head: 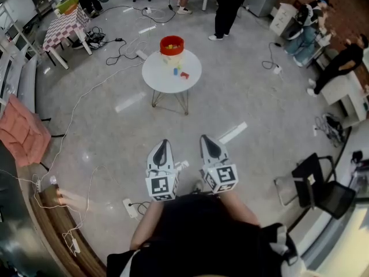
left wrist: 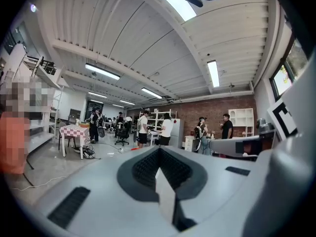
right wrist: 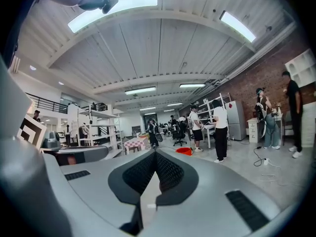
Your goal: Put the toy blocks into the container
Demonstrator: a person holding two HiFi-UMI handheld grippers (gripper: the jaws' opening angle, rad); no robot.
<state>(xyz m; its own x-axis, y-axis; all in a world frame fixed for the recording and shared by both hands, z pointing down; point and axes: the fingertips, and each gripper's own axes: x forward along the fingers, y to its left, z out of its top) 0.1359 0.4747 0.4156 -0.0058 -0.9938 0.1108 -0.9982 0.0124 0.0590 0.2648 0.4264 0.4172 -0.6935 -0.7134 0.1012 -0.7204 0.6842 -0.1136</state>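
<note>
close to the chest, left gripper [head: 163,147] is held shut and empty, right gripper [head: 207,141] just beside it, likewise closed on nothing, parked, it seems, for the approach. well ahead, the red container [head: 172,44] is seen on the round table [head: 158,75], toy blocks [head: 180,72] left loose beside it.

container [head: 172,45] on table's [head: 157,75] far edge, blocks [head: 184,74] before it

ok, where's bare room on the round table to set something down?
On the table, the left half and near rim are bare. The far edge is taken by the red container; the blocks scatter just in front of it, middle to right.
</note>
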